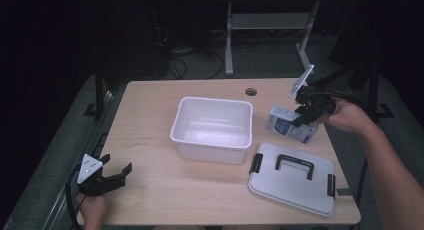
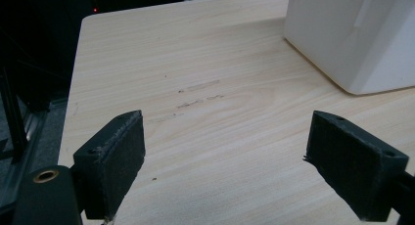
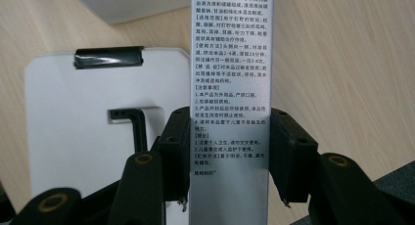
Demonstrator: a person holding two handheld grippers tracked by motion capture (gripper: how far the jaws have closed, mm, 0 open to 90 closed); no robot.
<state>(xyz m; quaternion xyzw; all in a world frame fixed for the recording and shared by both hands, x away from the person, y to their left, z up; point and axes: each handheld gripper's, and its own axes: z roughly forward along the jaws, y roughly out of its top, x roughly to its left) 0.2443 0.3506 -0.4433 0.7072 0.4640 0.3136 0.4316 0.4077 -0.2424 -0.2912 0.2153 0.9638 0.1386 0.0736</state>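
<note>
So the table (image 1: 150,200) holds the whole job, and the biggest piece on it is the white bin (image 1: 212,129), sitting open near the middle with nothing inside that I can see. To my right of it, toward my near edge, the grey lid (image 1: 292,179) lies flat with its black handle up and its latches free, so the bin is already uncovered and ready to be filled.

The box (image 1: 291,124) is what I am working on. I have it in my right gripper (image 1: 303,115), just right of the bin and off the bin's rim, not yet over the opening. In the right gripper view the two jaws press on the long printed faces of the box (image 3: 229,88), one on each side, so my right gripper (image 3: 229,156) is clamped on it. From above I cannot quite tell whether the box has cleared the table or is still resting on it, though it looks tilted.

My left gripper (image 1: 107,176) waits at the near left corner, jaws apart with only bare wood between them (image 2: 225,156), well away from everything.

By my reckoning the pickup is done; carrying the box across, setting it in the bin, and probably fitting the lid are still to come.
</note>
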